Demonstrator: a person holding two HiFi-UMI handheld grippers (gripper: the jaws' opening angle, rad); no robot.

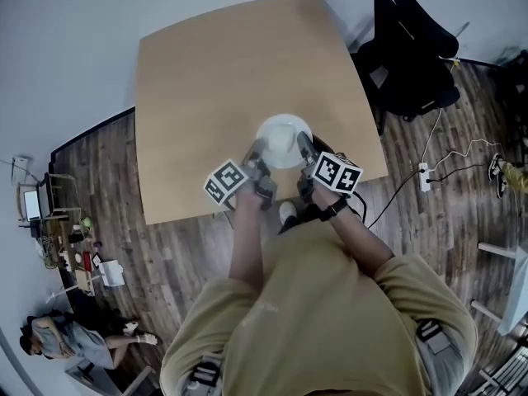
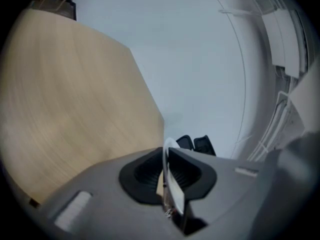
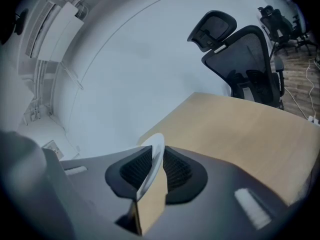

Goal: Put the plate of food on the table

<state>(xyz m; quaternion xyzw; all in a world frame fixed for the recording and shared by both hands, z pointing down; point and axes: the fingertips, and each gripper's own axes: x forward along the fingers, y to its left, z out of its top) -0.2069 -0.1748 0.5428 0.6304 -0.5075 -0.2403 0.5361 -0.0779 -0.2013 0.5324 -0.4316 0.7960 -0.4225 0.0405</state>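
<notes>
In the head view a white plate [image 1: 283, 140] hangs over the near part of the light wooden table [image 1: 214, 81], close to its front edge. My left gripper [image 1: 256, 150] is shut on the plate's left rim and my right gripper [image 1: 304, 144] on its right rim. The left gripper view shows the thin white plate rim [image 2: 166, 160] pinched between the black pads [image 2: 145, 174]. In the right gripper view the plate's rim [image 3: 155, 151] sits clamped the same way between the pads [image 3: 175, 171]. What lies on the plate is too pale to make out.
Black office chairs [image 1: 412, 48] stand at the table's far right corner, and one chair [image 3: 245, 59] shows in the right gripper view. A power strip with cables [image 1: 425, 176] lies on the wooden floor to the right. A person [image 1: 66, 341] sits on the floor at lower left, near cluttered shelves [image 1: 70, 246].
</notes>
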